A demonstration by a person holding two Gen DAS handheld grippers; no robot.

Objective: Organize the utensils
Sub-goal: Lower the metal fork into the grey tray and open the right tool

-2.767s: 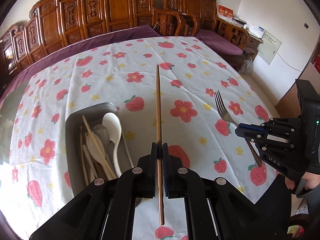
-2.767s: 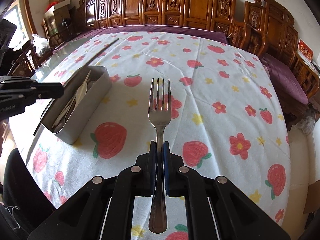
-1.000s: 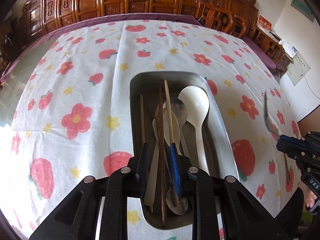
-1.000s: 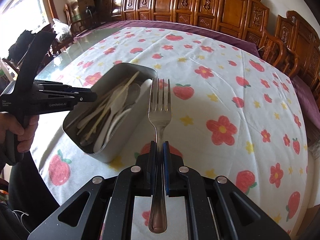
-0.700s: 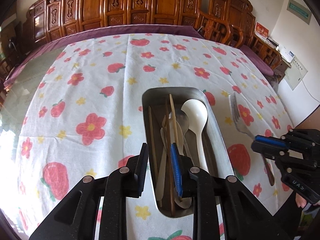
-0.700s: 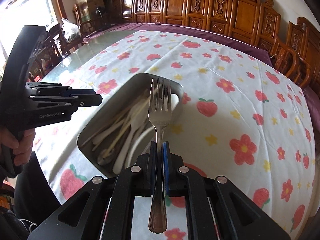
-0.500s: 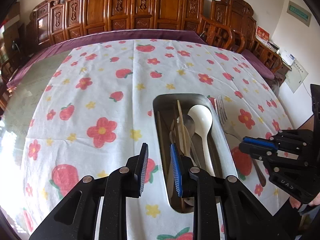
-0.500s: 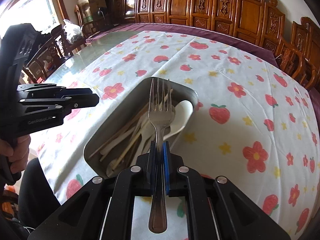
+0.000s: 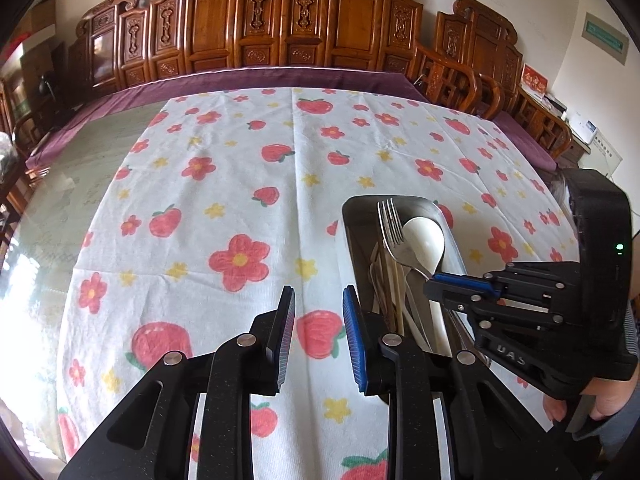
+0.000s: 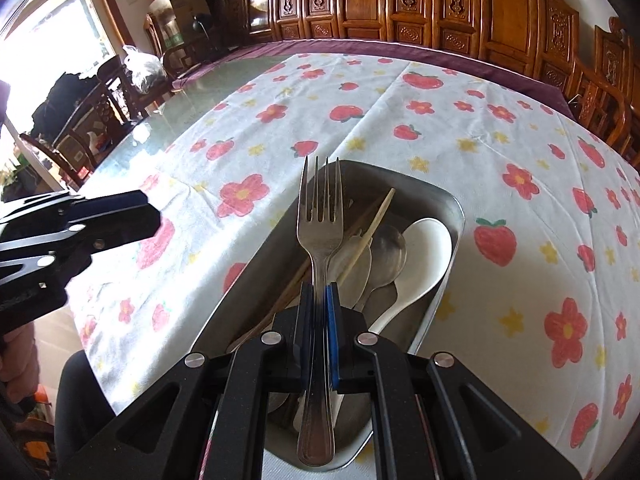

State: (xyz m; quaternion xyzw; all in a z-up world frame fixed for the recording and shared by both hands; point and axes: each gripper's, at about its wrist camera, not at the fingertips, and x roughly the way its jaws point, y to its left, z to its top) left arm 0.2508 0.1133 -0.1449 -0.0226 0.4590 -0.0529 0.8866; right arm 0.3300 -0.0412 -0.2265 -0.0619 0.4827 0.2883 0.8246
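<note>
We see a shiny metal fork (image 10: 320,216) and a dull grey metal tray (image 10: 448,208). In it lie a smooth, glossy white spoon (image 10: 424,252) and plain wooden chopsticks (image 10: 376,220). Soft printed cloth (image 9: 240,184) covers the tabletop. The chairs (image 9: 304,20) are polished carved wood.

Both grippers are matte black plastic with a fine speckle. The left gripper (image 9: 318,334) has silver round screws on its arms and a blue ribbed pad on one finger. The right gripper (image 10: 318,320) looks the same; its side shows white letters and a small green light.
</note>
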